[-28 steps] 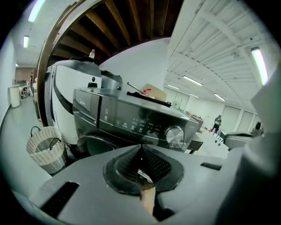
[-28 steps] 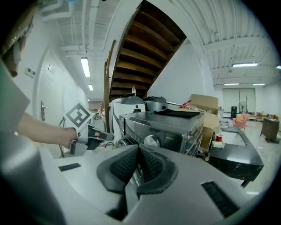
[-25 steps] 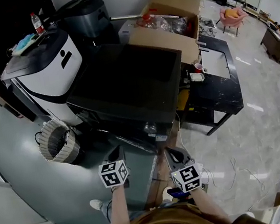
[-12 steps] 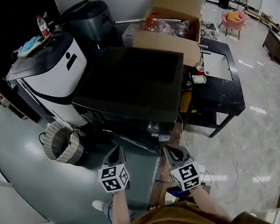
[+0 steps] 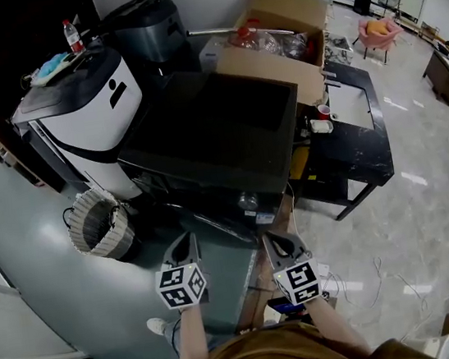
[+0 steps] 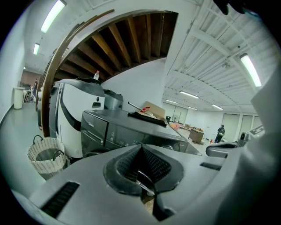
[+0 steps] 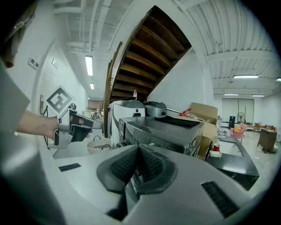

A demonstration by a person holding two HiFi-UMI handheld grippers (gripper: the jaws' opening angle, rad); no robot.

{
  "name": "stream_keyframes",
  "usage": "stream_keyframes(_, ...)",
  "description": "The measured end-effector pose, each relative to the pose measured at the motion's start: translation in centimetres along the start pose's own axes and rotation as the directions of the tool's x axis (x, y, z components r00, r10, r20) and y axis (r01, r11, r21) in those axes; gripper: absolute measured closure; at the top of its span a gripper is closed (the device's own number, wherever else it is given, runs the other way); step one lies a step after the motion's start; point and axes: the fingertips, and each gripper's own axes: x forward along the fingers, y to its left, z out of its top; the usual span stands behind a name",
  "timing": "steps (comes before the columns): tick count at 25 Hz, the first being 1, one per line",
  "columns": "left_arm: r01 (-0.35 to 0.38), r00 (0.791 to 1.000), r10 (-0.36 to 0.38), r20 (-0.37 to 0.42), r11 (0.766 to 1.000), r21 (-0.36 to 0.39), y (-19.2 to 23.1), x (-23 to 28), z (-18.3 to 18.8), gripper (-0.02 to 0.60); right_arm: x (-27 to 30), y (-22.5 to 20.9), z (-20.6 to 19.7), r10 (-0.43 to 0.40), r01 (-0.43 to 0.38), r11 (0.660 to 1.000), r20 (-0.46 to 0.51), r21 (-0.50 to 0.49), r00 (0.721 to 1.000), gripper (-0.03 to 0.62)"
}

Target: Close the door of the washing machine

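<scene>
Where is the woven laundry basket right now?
Head view, left side: the woven basket stands on the floor beside the white machine, left of the dark washing machine.

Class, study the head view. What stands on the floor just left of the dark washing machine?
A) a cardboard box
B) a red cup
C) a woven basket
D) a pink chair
C: the woven basket stands on the floor beside the washing machine, in front of the white appliance.
</scene>
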Motion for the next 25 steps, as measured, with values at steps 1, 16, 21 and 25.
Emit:
stream_keyframes(1, 0.000, 1.000, 0.000, 0.000, 1.000, 0.000, 0.02, -0.05, -0.09, 0.557, -0.04, 0.01, 0.02, 0.000, 0.000, 1.000, 0.001, -0.002, 1.000, 0.582)
stream_keyframes(16, -0.001, 1.000, 0.001, 0.014, 1.000, -0.015, -0.14, -0.36, -0.44, 0.557, -0.36, -0.31, 0.04, 0.007, -0.007, 1.000, 0.009, 0.006, 1.000, 0.583)
stream_keyframes(21, -0.002, 1.000, 0.003, 0.016, 1.000, -0.023, 0.04, -0.54, -0.64, 0.557, -0.45, -0.06, 0.11, 0.008, -0.008, 1.000, 0.012, -0.006, 1.000, 0.583)
stream_keyframes(25, -0.005, 1.000, 0.006, 0.016, 1.000, -0.028, 0.02, -0.69, -0.75, 0.557, -0.70, 0.37, 0.85, 0.015, -0.014, 0.999, 0.020, -0.051, 1.000, 0.582)
